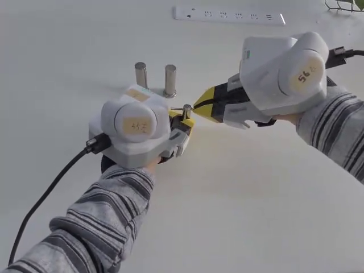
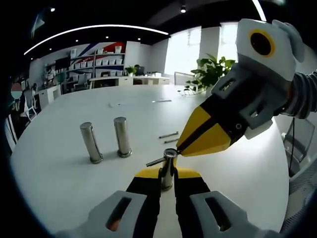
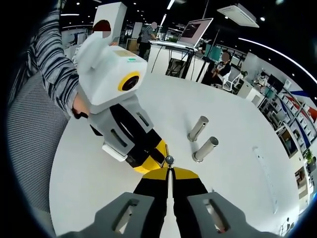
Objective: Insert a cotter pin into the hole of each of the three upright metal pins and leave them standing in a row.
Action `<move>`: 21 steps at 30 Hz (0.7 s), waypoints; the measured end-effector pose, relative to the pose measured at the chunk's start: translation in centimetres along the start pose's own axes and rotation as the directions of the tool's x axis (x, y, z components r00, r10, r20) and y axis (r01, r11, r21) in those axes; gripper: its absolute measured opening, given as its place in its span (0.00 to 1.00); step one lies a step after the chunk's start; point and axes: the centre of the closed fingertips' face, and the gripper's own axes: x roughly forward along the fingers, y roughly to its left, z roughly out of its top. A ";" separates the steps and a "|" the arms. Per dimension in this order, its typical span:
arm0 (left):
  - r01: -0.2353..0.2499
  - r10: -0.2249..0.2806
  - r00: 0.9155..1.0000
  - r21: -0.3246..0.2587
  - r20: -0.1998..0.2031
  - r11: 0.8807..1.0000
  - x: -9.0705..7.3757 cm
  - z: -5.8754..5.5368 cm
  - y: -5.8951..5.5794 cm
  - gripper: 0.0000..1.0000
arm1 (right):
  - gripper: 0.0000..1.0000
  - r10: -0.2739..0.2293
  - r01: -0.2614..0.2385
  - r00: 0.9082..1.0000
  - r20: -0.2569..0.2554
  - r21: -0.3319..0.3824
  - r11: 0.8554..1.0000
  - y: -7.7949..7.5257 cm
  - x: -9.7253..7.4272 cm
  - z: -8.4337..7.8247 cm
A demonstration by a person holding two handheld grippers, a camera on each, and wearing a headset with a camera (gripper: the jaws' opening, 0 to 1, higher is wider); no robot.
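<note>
My left gripper [image 2: 167, 174] is shut on a short metal pin [image 2: 169, 166], held upright just above the white table [image 1: 244, 187]. A thin cotter pin [image 2: 155, 161] pokes through the hole near that pin's top. My right gripper [image 3: 170, 171] is shut on the cotter pin [image 3: 170, 160], its yellow tips [image 2: 184, 145] touching the pin's top from the right. In the head view the left gripper [image 1: 183, 119] and right gripper [image 1: 197, 106] meet at the held pin [image 1: 186, 110]. Two more metal pins [image 1: 141, 74] [image 1: 170, 80] stand upright side by side behind them.
Two loose cotter pins [image 2: 169, 135] lie on the table beyond the held pin. A white power strip [image 1: 230, 15] runs along the far edge. A black cable [image 1: 51, 193] trails from the left gripper. Desks, chairs and people fill the room behind.
</note>
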 end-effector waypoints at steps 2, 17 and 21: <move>0.001 -0.001 1.000 0.002 -0.001 1.000 0.0 0.0 0.0 0.06 | 0.00 -0.006 0.006 1.000 -0.001 0.011 1.000 -0.2 0.1 -0.1; 0.017 -0.017 1.000 0.011 0.004 1.000 0.0 0.1 0.2 0.05 | 0.19 -0.127 0.107 0.991 0.047 0.301 0.948 -2.5 -1.2 -1.6; 0.017 -0.017 1.000 0.064 -0.008 0.998 0.0 0.2 0.6 0.05 | 0.19 -0.161 0.130 0.986 0.055 0.362 0.923 -2.8 -1.7 -2.0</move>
